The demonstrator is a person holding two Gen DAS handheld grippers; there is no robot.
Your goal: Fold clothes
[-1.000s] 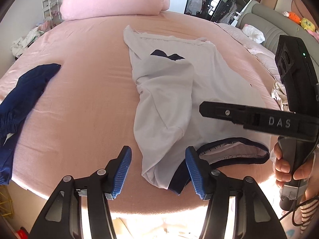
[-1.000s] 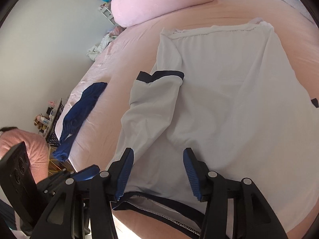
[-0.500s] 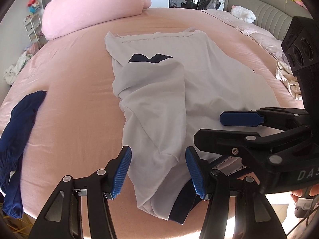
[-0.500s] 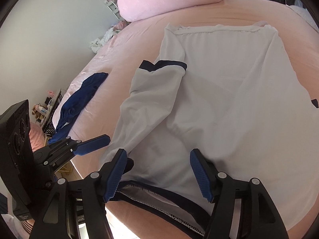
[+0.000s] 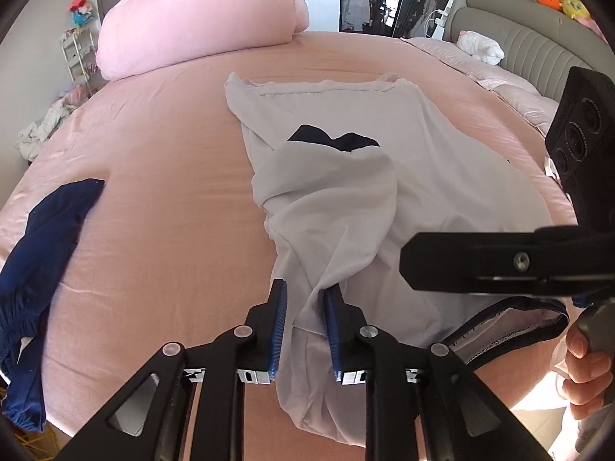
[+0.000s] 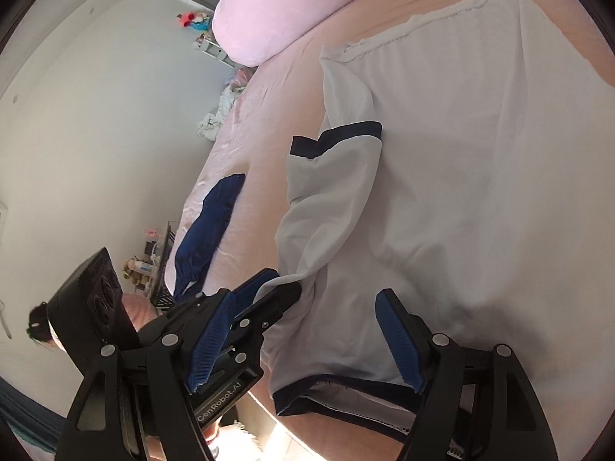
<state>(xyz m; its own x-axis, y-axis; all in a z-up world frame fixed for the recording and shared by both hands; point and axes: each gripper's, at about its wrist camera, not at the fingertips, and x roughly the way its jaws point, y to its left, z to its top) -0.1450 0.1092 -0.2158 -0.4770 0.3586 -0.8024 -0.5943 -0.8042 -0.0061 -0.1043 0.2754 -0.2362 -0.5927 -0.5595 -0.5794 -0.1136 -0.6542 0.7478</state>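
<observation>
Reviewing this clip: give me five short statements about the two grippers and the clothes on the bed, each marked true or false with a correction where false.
1. The left gripper is closed on a fold of the white shirt. True.
2. The right gripper is clamped shut on the shirt's hem. False: its jaws stand wide apart over the shirt.
3. A navy garment lies on the pink bed apart from the shirt. True.
4. The shirt's sleeve cuff is red. False: it is navy.
5. The pink pillow rests on top of the shirt. False: it lies beyond it, clear of the shirt.
</observation>
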